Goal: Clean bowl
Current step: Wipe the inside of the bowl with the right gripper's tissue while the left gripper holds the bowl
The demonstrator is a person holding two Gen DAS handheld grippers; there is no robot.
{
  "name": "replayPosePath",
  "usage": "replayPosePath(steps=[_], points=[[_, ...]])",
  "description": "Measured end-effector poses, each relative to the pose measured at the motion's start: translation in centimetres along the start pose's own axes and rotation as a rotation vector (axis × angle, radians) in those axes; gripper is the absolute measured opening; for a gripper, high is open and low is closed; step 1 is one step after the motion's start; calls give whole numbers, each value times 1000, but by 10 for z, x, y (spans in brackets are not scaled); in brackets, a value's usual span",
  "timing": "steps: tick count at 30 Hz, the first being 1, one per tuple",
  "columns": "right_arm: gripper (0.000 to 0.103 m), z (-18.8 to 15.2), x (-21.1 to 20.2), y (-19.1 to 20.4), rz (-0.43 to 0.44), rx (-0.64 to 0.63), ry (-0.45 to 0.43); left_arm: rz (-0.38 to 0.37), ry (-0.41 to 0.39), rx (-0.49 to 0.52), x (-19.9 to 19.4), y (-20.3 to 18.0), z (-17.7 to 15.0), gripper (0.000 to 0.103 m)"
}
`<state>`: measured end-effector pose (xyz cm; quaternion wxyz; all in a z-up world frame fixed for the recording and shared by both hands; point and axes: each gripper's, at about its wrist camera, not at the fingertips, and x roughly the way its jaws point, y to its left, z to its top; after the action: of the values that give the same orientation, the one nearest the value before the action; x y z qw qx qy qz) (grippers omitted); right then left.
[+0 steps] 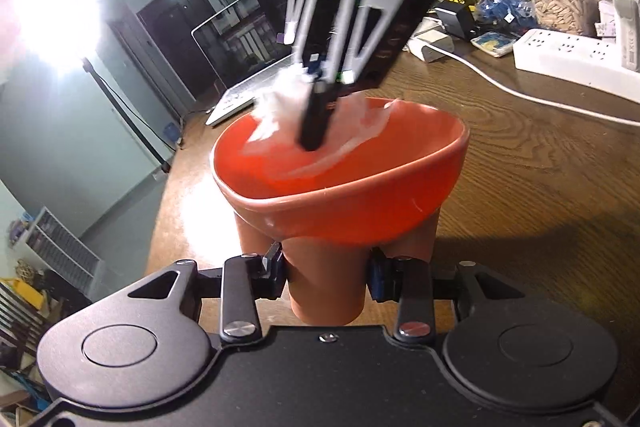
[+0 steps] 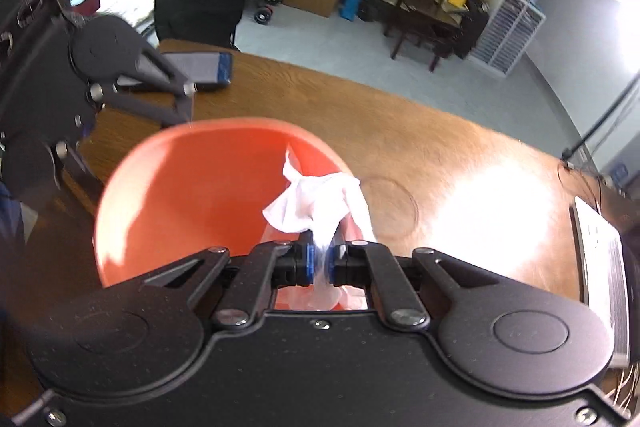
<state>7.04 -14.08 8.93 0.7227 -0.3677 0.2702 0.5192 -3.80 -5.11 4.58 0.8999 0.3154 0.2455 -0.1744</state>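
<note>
Left wrist view: your left gripper [image 1: 326,269] is clamped on the stubby foot under the orange bowl [image 1: 340,195], holding it tilted above the wooden table [image 1: 520,187]. Your right gripper [image 1: 316,131] reaches down into the bowl from above, jaws together on a white tissue [image 1: 280,99] that lies against the far inner wall. The picture is blurred around the tissue.

Right wrist view: the right gripper [image 2: 318,261] pinches the tissue [image 2: 316,203] between its blue pads [image 2: 306,263], the loose end bunched over the bowl's [image 2: 180,195] rim nearest the laptop. The left gripper [image 2: 92,99] sits beside the bowl's opposite side.

Handling, as judged: the bowl looks stiff, smooth and likely slippery, possibly breakable if dropped. The foot is the sound hold; the flared rim would slip. The tissue is soft and tears easily, so press lightly.
</note>
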Motion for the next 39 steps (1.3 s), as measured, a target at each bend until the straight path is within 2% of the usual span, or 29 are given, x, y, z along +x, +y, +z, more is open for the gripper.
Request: replayPosePath(steps=[5,9,13,20,23,33,35,39], points=[[7,-4,-8,8,34,12,0,36,-26,-11,-3,12,11,37],[7,-5,-23,15,83,-18,-10,58,-48,23,-4,15,19,37],[7,6,-41,21,107,-39,-69,80,-76,55,-9,18,30,37],[7,36,-74,18,21,-33,-232,124,-144,41,-28,29,59,37],[7,39,-82,12,-22,-29,-260,120,-155,38,-30,29,65,37],[7,46,-101,-15,-163,-8,-279,113,-174,-25,-34,29,73,37],[7,46,-107,-22,-200,-8,-278,120,-173,-58,-34,32,74,37],[7,43,-115,-31,-220,-20,-248,115,-175,-145,-35,46,76,37]])
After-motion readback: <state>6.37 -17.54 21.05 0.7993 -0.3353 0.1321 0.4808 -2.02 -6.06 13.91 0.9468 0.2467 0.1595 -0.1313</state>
